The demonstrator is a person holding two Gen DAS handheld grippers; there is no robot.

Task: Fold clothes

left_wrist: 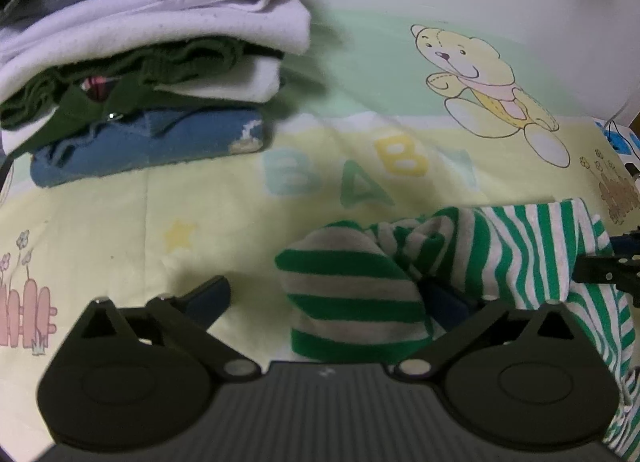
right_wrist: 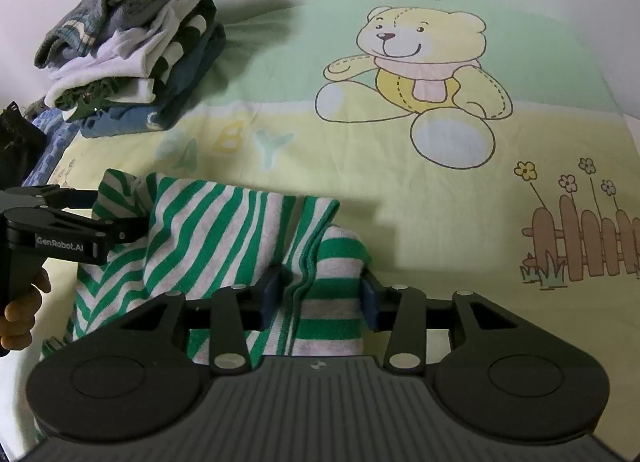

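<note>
A green-and-grey striped garment [left_wrist: 520, 250] lies crumpled on a baby blanket [left_wrist: 200, 202]. In the left wrist view one rolled striped end [left_wrist: 352, 294] sits between the jaws of my left gripper [left_wrist: 328, 298], close to the right finger; the jaws stand wide open and the left finger is well clear of the cloth. In the right wrist view my right gripper [right_wrist: 320, 296] has its blue pads against both sides of a folded bundle of the striped garment [right_wrist: 224, 238]. The left gripper [right_wrist: 116, 214], held by a hand [right_wrist: 20, 310], reaches the garment's left edge.
A stack of folded clothes [left_wrist: 140, 82] [right_wrist: 136, 54] stands at the back left of the blanket [right_wrist: 400, 182]. A teddy bear print [right_wrist: 412, 74] and a fence print [right_wrist: 584, 242] lie to the right. The right gripper's fingers [left_wrist: 608, 270] show at the right edge.
</note>
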